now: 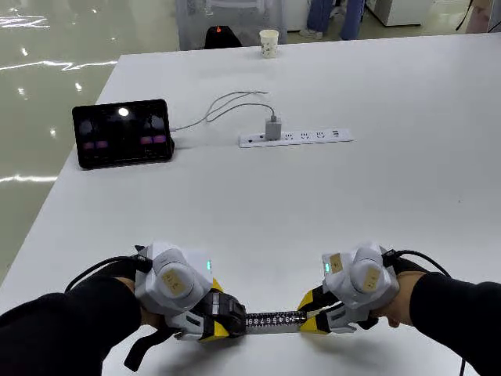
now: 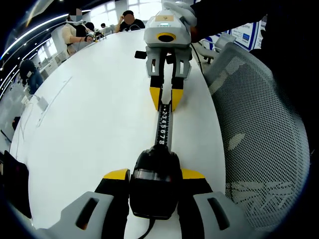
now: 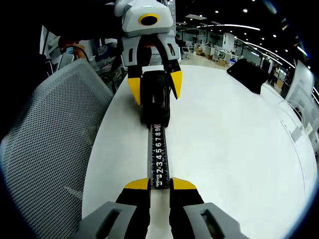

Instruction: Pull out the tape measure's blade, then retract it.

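Note:
A black tape measure case [image 2: 154,181] sits between the yellow-tipped jaws of my left gripper [image 1: 221,316], which is shut on it near the table's front edge. A short length of numbered blade [image 1: 274,319] runs out of the case to my right gripper [image 1: 311,315], whose jaws are shut on the blade's end. In the right gripper view the blade [image 3: 158,157] leads from my jaws to the case [image 3: 155,97] held by the left gripper [image 3: 153,84]. In the left gripper view the blade [image 2: 163,127] reaches the right gripper [image 2: 167,97].
The white table [image 1: 329,204] carries a dark tablet [image 1: 123,133] at the back left, a white power strip [image 1: 296,137] with a charger and cables, and a paper cup [image 1: 268,42] at the far edge. A mesh chair [image 2: 264,139] stands beside the table.

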{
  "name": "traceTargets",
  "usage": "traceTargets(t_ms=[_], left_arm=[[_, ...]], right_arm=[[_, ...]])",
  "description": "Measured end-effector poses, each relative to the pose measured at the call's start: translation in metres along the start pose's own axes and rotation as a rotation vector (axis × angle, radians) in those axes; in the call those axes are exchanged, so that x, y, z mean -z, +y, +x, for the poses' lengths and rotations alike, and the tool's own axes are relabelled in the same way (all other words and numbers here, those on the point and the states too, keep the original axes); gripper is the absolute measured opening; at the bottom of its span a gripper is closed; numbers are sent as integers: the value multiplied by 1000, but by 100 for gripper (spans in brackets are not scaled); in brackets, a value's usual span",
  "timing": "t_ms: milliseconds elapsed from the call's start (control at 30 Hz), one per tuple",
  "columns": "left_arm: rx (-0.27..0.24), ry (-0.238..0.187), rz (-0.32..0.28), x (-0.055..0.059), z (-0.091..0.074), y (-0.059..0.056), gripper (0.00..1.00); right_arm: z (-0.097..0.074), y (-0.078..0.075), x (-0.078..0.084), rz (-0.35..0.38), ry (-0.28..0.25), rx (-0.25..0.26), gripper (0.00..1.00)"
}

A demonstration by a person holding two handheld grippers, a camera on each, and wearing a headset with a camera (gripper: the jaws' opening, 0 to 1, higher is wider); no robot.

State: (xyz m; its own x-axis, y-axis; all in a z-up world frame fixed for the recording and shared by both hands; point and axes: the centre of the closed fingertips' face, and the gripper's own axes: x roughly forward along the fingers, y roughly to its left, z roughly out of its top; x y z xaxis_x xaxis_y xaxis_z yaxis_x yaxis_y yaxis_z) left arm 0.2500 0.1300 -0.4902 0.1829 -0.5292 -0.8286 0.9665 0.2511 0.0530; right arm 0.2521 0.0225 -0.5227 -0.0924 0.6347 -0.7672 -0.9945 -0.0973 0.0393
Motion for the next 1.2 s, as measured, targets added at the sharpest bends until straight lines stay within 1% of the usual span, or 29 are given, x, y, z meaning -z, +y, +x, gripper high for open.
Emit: traceTargets(t_ms=[400,1200], left_arm=[[-2,4,2,0,0,0,31],[-4,6,0,1,0,-1,31]], right_arm=[[-4,0,4,-5,6,4,10],[-22,0,27,1,23,12,10]])
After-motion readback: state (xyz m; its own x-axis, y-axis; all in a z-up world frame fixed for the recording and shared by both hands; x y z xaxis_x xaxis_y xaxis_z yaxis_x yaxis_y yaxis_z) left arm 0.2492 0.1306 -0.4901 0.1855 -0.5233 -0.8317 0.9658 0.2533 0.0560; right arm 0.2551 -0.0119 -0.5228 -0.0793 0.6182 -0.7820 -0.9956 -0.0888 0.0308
